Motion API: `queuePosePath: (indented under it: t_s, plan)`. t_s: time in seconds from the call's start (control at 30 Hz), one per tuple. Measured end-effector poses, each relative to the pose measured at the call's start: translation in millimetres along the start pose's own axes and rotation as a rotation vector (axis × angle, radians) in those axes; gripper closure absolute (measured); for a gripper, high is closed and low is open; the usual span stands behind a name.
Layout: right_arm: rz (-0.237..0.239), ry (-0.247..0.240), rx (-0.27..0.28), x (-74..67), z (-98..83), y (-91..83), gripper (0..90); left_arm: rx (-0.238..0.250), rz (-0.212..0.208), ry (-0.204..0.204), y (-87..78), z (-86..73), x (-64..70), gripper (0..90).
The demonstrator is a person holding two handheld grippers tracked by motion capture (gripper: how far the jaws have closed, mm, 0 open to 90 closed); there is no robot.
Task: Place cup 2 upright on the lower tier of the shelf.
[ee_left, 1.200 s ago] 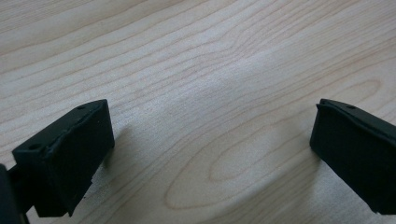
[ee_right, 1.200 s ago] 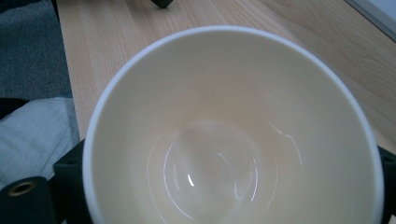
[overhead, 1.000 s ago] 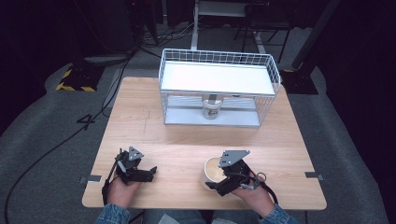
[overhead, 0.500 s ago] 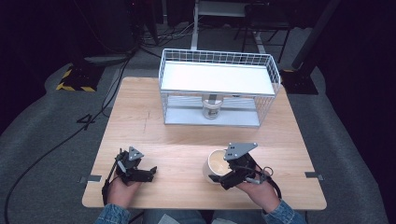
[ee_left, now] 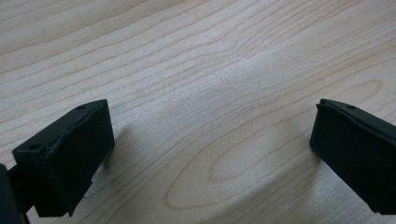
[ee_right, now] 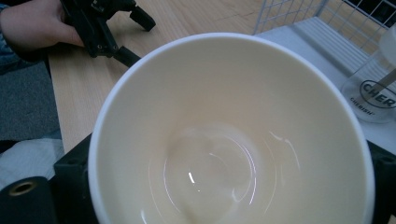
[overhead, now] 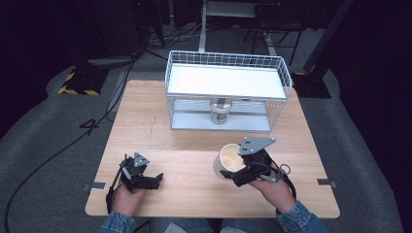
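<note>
A wooden table (overhead: 194, 145) stands on a grey floor, with a white wire rack (overhead: 228, 90) at its far middle. On the rack's lower shelf, under the white top shelf, stands a small clear jar (overhead: 219, 112) with dark lettering; the right gripper view shows it (ee_right: 373, 93) beyond the cup's rim. Near the right edge of the table, the right gripper (overhead: 243, 167) is clenched on a cream paper cup (overhead: 229, 160), its jaws pressing both sides of the wall. The cup tilts with its open mouth facing up and left; its inside (ee_right: 224, 149) looks empty and glossy. At the near left, the left gripper (overhead: 148, 179) rests low on the bare wood, its jaws spread wide apart with nothing between them.
</note>
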State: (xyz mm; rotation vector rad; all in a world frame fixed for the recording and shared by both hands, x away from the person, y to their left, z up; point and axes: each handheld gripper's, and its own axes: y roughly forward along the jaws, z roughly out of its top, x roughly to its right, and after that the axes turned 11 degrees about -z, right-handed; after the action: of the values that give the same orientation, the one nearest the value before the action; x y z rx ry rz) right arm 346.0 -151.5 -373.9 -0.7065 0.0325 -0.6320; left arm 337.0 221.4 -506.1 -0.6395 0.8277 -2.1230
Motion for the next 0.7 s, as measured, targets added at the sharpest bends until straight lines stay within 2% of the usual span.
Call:
queuePosePath:
  t_s: [0.7]
  plan:
    - [-0.046, 0.015, 0.042, 32.9, 34.0, -19.2, 9.7, 0.004, 0.022, -0.025, 1.6, 1.4, 1.5, 0.2]
